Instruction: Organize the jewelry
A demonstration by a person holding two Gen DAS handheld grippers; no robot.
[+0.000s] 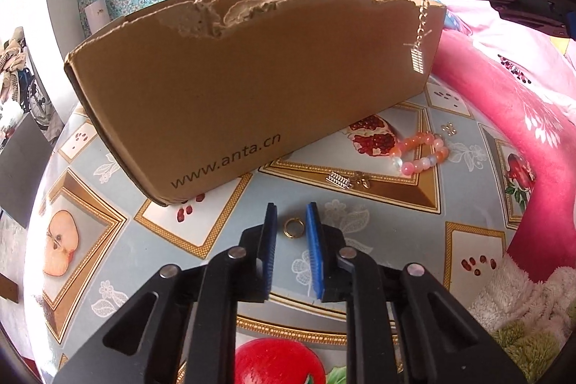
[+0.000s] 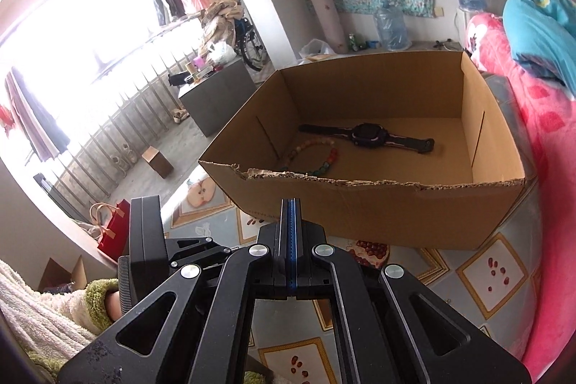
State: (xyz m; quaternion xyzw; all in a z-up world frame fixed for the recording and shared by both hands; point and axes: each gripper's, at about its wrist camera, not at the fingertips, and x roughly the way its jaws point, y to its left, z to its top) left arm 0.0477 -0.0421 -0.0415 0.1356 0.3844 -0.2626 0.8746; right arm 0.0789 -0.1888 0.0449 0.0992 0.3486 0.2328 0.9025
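Left tool [image 1: 291,216]: jaws slightly apart, a gold ring [image 1: 290,226] lying on the desk [image 1: 378,215] between them, unclamped; right tool [image 2: 291,204]: jaws together, clamped on a chain earring [image 1: 418,54] hanging before the cardboard box [image 2: 378,204]; box contains a wristwatch [image 2: 367,134] and a beaded bracelet [image 2: 313,155]; a pink bracelet [image 1: 421,152] lies on the desk beside the box.

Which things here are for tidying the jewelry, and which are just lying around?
For the job: cardboard box, gold ring, pink bead bracelet, dangling earring, silver charm, watch, colorful bracelet.
Just around: water jug, pink blanket, red bag.
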